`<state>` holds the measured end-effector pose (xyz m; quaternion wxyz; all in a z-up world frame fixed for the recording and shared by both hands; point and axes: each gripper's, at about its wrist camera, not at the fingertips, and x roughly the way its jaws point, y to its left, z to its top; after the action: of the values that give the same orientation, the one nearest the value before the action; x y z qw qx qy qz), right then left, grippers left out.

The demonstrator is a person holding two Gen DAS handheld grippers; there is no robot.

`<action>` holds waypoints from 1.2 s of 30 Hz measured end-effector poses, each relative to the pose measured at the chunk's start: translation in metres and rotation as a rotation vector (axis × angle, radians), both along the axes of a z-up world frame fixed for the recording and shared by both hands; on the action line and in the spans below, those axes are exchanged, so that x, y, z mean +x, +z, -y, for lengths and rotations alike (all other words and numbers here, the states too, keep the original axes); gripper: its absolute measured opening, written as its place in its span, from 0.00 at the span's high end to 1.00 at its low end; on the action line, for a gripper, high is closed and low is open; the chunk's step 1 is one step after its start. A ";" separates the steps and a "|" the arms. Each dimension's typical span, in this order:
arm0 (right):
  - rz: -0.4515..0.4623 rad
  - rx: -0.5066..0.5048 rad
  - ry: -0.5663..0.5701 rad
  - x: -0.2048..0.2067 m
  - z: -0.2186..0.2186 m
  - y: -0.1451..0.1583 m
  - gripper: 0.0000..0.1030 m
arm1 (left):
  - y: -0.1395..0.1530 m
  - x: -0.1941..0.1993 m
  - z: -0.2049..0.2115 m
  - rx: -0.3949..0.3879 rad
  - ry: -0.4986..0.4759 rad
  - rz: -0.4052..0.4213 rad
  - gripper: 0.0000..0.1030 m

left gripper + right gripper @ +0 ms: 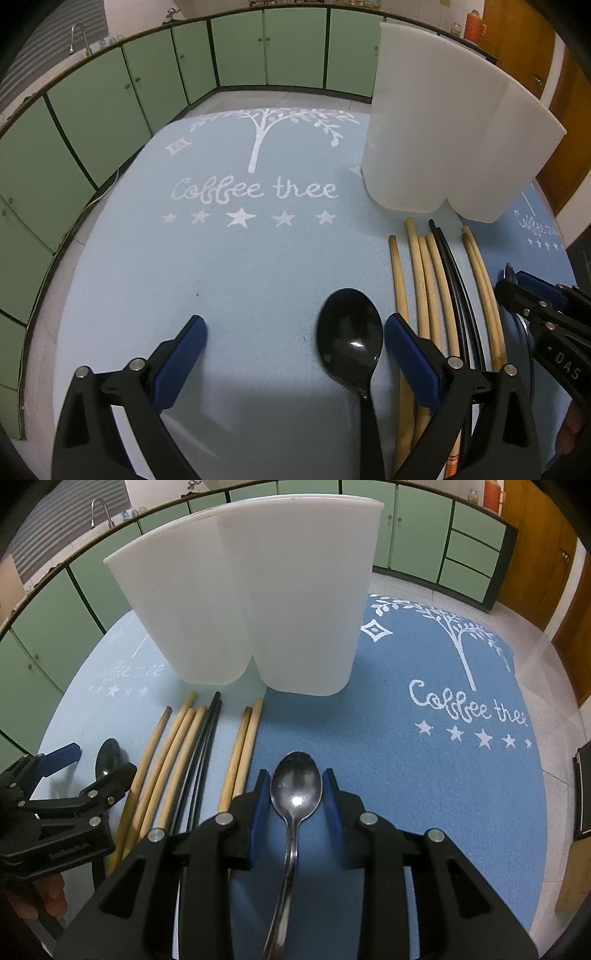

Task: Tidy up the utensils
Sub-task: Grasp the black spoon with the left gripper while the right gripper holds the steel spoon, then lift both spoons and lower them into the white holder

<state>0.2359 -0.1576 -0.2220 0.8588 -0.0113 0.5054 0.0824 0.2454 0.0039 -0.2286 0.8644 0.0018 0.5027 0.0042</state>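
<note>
Steel spoon [295, 790] lies bowl-up on the darker blue mat [443, 775] between my right claw's [295, 794] spread, untouching pads, while my left claw [295, 332] gapes beside the black spoon [351, 332] on the pale mat [221, 277].

Right tool [295, 794] sat around a metal spoon [295, 788], pads just off the bowl. Chopsticks [192, 746] lay left of it, white holder [251, 598] stood behind.

Close, down-angled views sharing chopsticks [432, 288]
</note>
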 end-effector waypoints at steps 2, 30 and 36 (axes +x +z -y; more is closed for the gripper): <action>-0.002 0.003 0.003 0.001 0.001 0.000 0.72 | 0.000 -0.001 -0.001 -0.005 -0.002 0.002 0.09; 0.304 0.231 0.007 -0.042 0.047 0.087 0.74 | 0.092 -0.044 0.001 -0.158 -0.137 0.408 0.67; 0.413 0.284 0.025 -0.038 0.060 0.134 0.74 | 0.125 -0.031 0.003 -0.172 -0.151 0.514 0.67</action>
<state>0.1981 -0.2179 -0.0881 0.9357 0.0865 0.3026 0.1592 0.2139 0.0006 -0.1040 0.9584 -0.0351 0.2641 -0.1023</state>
